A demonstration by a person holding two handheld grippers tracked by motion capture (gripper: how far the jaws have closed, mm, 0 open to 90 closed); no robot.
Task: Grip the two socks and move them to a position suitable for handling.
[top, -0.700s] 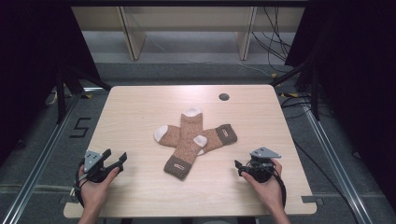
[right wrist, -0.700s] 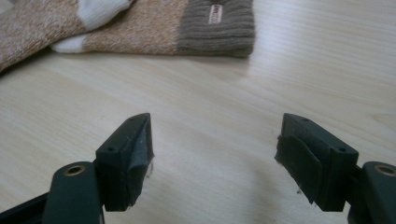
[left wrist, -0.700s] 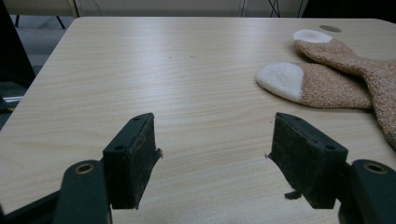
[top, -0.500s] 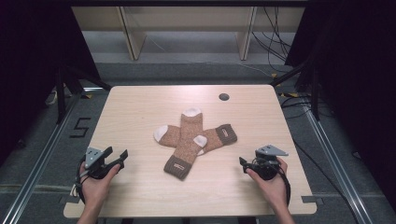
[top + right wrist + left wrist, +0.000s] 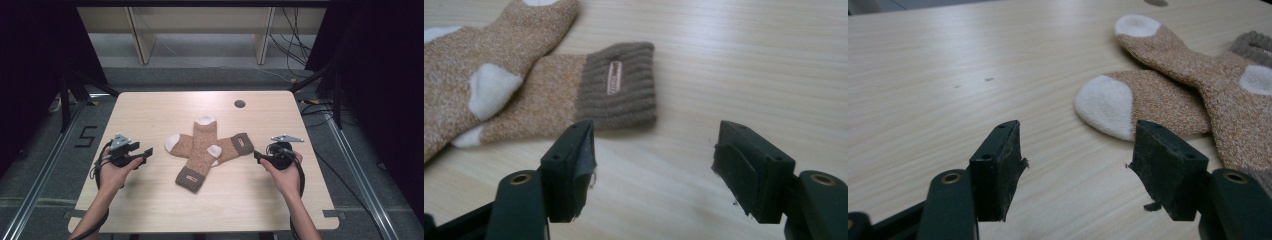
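Observation:
Two tan socks with white toes and heels and brown cuffs lie crossed in the middle of the wooden table (image 5: 150, 110). The upper sock (image 5: 200, 150) runs from the far middle toward the near edge. The lower sock (image 5: 230, 147) lies across under it, its white toe (image 5: 1105, 105) at the left and its brown cuff (image 5: 616, 85) at the right. My left gripper (image 5: 148, 150) hovers open just left of that toe, with nothing between the jaws (image 5: 1075, 165). My right gripper (image 5: 257, 156) stands open just right of the cuff, also empty (image 5: 654, 160).
A small dark round hole (image 5: 239, 104) sits near the table's far edge. Bare wood surrounds the socks on all sides. Beyond the table stand light wooden legs (image 5: 140, 35) and loose cables (image 5: 290, 45) on a grey floor.
Both hands have moved away from the table's near edge and in toward the socks, the left toward the white toe, the right toward the brown cuff. The socks have not moved.

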